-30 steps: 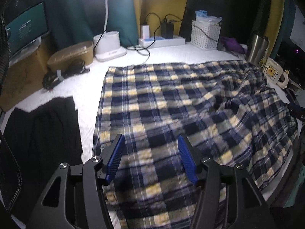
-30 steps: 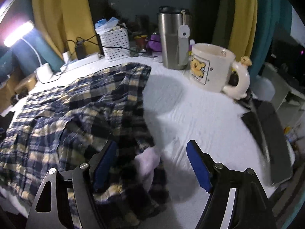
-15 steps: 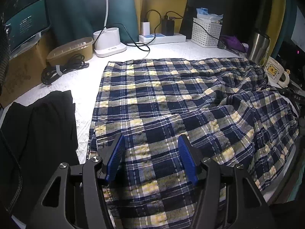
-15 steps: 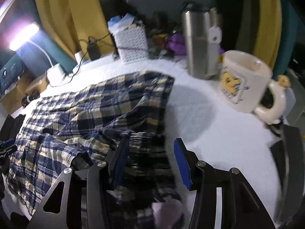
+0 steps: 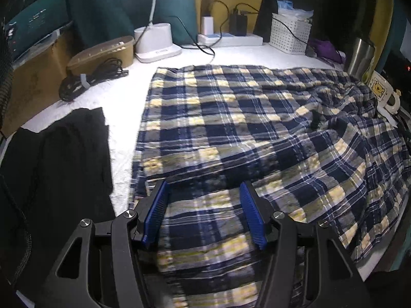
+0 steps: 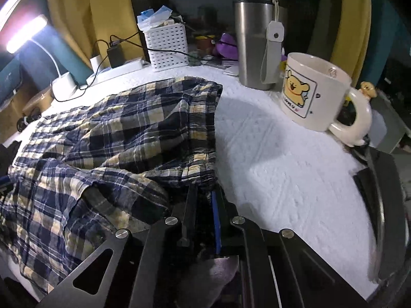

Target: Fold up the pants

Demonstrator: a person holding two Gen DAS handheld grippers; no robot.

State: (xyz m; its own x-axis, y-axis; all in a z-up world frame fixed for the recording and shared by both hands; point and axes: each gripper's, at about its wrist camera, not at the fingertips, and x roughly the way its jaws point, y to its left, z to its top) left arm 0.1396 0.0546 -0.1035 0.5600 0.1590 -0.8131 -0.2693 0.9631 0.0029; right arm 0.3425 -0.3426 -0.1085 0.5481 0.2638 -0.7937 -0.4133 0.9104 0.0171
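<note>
the white perforated basket point(image 6: 167, 45) at 12 o'clock of the right wrist view holds blue-and-white packets; a black cable runs across its front. the steel tumbler point(image 6: 254, 41) beside it is lidded, so its contents cannot be told, and the inside of the bear-print mug point(image 6: 312, 92) at 2 o'clock is not visible from this angle. at 10 o'clock of the left wrist view, a tan lidded box point(image 5: 102, 54) stands closed behind a coil of black cable point(image 5: 90, 79). compared with half a second ago, the right gripper point(image 6: 204, 195) has gone from spread to clenched on the gathered waistband edge of the plaid pants point(image 5: 244, 123), with cloth between the pads. the left gripper point(image 5: 204, 192) remains released, but a fold of the pants now lies raised between its blue pads point(image 5: 250, 213), where the fabric lay flat earlier. the pants spread across the centre of the white tabletop point(image 6: 282, 174), with a black garment point(image 5: 59, 159) lying apart at 9 o'clock of the left view. yellow and teal curtains hang behind; a lit desk lamp point(image 6: 25, 33) and a power strip point(image 5: 231, 39) stand along the rear edge.
</note>
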